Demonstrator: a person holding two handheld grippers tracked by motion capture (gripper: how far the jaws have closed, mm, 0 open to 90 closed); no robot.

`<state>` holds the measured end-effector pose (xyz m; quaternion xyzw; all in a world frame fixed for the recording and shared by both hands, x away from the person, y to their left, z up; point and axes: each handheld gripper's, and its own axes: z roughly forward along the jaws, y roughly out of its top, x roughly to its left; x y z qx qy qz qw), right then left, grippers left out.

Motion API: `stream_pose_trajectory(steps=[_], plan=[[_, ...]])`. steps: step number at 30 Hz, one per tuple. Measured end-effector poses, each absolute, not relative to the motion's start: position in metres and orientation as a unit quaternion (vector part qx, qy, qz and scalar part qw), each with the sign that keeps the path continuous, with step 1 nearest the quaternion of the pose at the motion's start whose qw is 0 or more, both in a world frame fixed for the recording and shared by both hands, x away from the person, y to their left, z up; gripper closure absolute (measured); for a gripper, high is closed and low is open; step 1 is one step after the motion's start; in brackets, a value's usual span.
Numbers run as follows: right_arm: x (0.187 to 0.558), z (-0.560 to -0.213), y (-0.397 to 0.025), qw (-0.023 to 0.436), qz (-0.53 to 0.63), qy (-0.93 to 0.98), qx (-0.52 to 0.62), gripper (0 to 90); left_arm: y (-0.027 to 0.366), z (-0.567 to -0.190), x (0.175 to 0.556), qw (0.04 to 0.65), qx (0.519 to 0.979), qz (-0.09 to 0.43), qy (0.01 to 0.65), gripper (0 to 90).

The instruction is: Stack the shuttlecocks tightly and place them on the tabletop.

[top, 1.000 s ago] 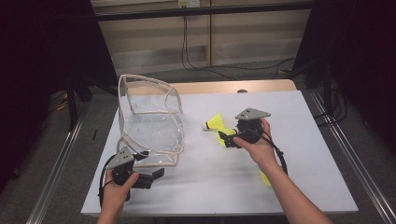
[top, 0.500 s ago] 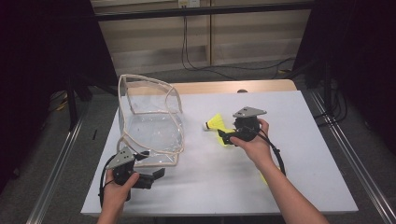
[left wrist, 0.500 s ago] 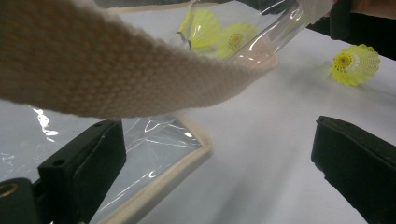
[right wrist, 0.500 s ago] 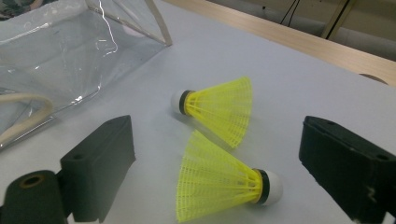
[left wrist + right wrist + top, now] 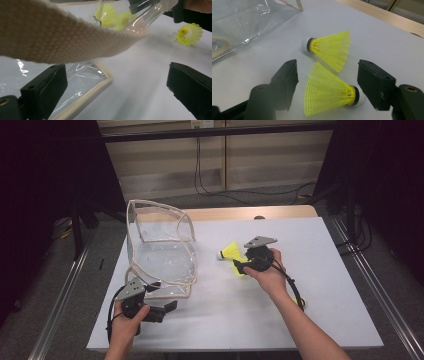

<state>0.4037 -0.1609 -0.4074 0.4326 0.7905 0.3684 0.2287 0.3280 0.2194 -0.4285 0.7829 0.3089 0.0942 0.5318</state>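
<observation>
- Right gripper (image 5: 327, 82) stood with jaws apart around the near shuttlecock (image 5: 329, 93), its skirt partly cut off.
- Left gripper (image 5: 115, 92) gaped beside the clear bag (image 5: 160, 250).
- No writing was readable.

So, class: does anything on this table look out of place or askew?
Not much. The clear bag sags crookedly, one strap drooping toward the left gripper. Two yellow shuttlecocks lie tipped on their sides, one between the right gripper's open jaws, the other just beyond.
</observation>
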Motion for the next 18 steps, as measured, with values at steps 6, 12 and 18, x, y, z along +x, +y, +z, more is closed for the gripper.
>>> stream_pose_trajectory(steps=[6, 12, 18], plan=[[0.4063, -0.411, -0.1607, 0.223, 0.36, 0.794, 0.436, 43.9, 0.2181, -0.4291, 0.3284, 0.531, 0.784, 0.093, 0.308, 3.3], [0.4068, -0.4124, -0.1617, 0.219, 0.354, 0.795, 0.441, 46.5, 0.2171, -0.4292, 0.3278, 0.531, 0.785, 0.091, 0.307, 3.3], [0.4066, -0.4146, -0.1604, 0.218, 0.341, 0.805, 0.434, 56.0, 0.2158, -0.4295, 0.3278, 0.531, 0.785, 0.09, 0.306, 3.3]])
